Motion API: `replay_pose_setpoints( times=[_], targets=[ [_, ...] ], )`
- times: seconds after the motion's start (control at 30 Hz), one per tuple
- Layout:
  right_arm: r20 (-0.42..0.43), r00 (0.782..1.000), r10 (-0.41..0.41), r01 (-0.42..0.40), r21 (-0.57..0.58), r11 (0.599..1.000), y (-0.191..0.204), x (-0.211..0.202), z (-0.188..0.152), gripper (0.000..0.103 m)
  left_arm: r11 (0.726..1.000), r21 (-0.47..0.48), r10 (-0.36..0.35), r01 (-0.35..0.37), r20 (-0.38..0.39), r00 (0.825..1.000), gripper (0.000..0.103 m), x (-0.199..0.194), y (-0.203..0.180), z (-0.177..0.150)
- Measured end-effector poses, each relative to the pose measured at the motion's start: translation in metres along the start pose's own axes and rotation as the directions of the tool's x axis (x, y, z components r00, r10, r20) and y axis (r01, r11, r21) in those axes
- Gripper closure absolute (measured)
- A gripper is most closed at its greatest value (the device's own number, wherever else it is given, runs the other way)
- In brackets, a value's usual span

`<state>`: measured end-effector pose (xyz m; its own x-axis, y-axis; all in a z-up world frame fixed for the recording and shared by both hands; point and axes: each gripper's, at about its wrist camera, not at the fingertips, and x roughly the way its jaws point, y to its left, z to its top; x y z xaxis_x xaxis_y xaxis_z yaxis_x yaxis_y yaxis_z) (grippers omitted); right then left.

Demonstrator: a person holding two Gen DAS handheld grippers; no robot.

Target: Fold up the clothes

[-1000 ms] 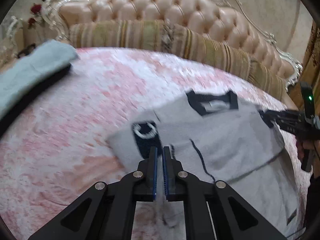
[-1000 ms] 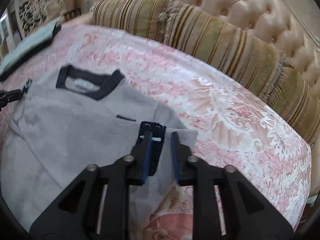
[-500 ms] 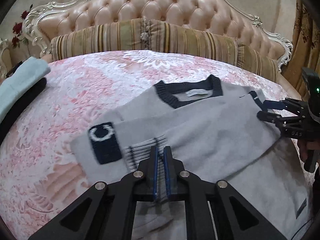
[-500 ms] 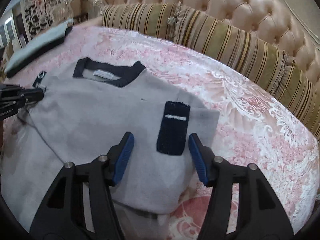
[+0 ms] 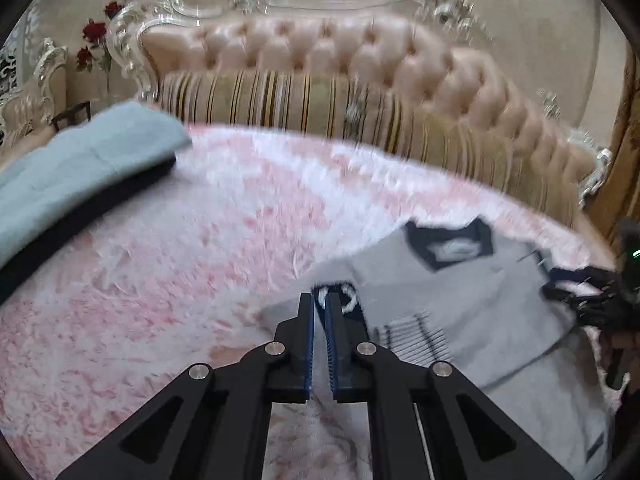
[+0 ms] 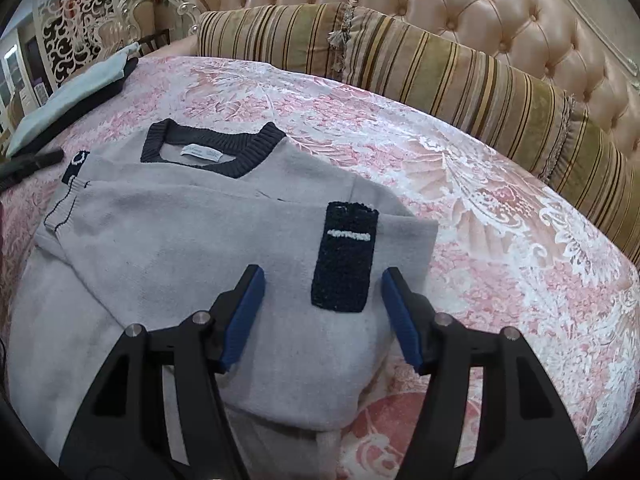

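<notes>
A grey sweater (image 6: 192,232) with a dark collar (image 6: 212,152) lies flat on the pink bedspread (image 6: 500,240), both sleeves folded in over its body. My right gripper (image 6: 320,276) hovers over the right sleeve. Its jaws are opening, and the dark cuff patch (image 6: 344,256) lies between the fingers with no pad pressing on it. In the left wrist view my left gripper (image 5: 319,300) is shut, its tips over the left cuff's dark patch (image 5: 344,300) with the white ring. That sleeve lies flat, and I see no cloth lifted. The right gripper (image 5: 588,300) shows at that view's right edge.
A folded pale blue garment on a dark one (image 5: 80,168) sits at the bed's far left. Striped bolster cushions (image 6: 400,52) and a tufted pink headboard (image 5: 340,52) run along the back. Bare bedspread (image 5: 160,280) stretches left of the sweater.
The right jaws have spread wide and let go of the cuff, which now lies flat on the sweater. The left gripper stayed shut and swung left, from the sweater's body to the ring patch.
</notes>
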<state>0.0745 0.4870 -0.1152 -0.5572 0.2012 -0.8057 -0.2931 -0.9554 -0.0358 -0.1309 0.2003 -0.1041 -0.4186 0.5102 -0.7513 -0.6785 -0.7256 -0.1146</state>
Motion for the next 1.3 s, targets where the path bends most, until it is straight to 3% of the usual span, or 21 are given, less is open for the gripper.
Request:
replay_pose_setpoints(
  times=[0.17,0.3,0.4,0.57,0.7,0.77,0.93,1.03,1.13,1.2,1.3],
  targets=[
    [0.005,1.000,0.000,0.000,0.019,1.000,-0.003,-0.001,-0.001,0.035,0.999,-0.006,0.040,-0.040,-0.021,0.999,0.093,0.009,0.003,-0.005],
    [0.019,1.000,0.017,-0.018,0.061,0.998,-0.006,-0.011,0.000,0.034,0.999,-0.033,-0.012,0.012,-0.013,1.000,0.093,-0.006,0.005,-0.003],
    [0.085,0.996,0.029,-0.041,0.139,0.990,-0.023,-0.038,-0.004,0.034,0.998,0.054,0.012,-0.012,-0.009,1.000,0.093,-0.027,-0.013,-0.002],
    [0.078,0.997,-0.018,0.001,0.215,0.977,-0.043,-0.051,-0.020,0.034,0.989,0.139,-0.051,0.049,0.010,0.999,0.091,-0.043,-0.057,-0.013],
    [0.058,0.998,-0.020,0.009,0.174,0.985,-0.034,-0.047,-0.030,0.034,0.980,0.198,0.021,-0.009,-0.055,0.998,0.091,-0.011,-0.077,-0.028],
    [0.034,0.999,-0.029,0.024,0.149,0.989,-0.030,-0.039,-0.034,0.034,0.974,0.221,0.047,-0.040,-0.027,0.999,0.091,-0.009,-0.081,-0.033],
    [-0.021,0.998,-0.056,0.058,0.143,0.988,-0.030,-0.022,-0.037,0.032,0.986,0.163,0.049,-0.041,-0.049,0.998,0.091,-0.026,-0.078,-0.035],
    [0.038,0.993,-0.109,0.102,0.162,0.982,-0.031,-0.053,-0.041,0.032,0.993,0.119,0.023,-0.020,-0.022,1.000,0.089,-0.050,-0.069,-0.048],
    [0.064,0.968,-0.242,0.233,0.121,0.965,-0.028,-0.078,-0.055,0.028,0.998,0.068,-0.009,0.009,0.004,1.000,0.073,-0.074,-0.058,-0.063],
    [0.038,0.968,-0.247,0.246,0.036,0.969,-0.020,-0.075,-0.063,0.023,0.999,0.030,-0.017,0.016,0.023,1.000,0.057,-0.087,-0.049,-0.076],
    [0.015,0.976,-0.215,0.215,0.013,0.976,-0.012,-0.062,-0.069,0.023,0.999,-0.042,0.014,-0.012,0.035,0.999,0.056,-0.094,-0.032,-0.091]
  ],
)
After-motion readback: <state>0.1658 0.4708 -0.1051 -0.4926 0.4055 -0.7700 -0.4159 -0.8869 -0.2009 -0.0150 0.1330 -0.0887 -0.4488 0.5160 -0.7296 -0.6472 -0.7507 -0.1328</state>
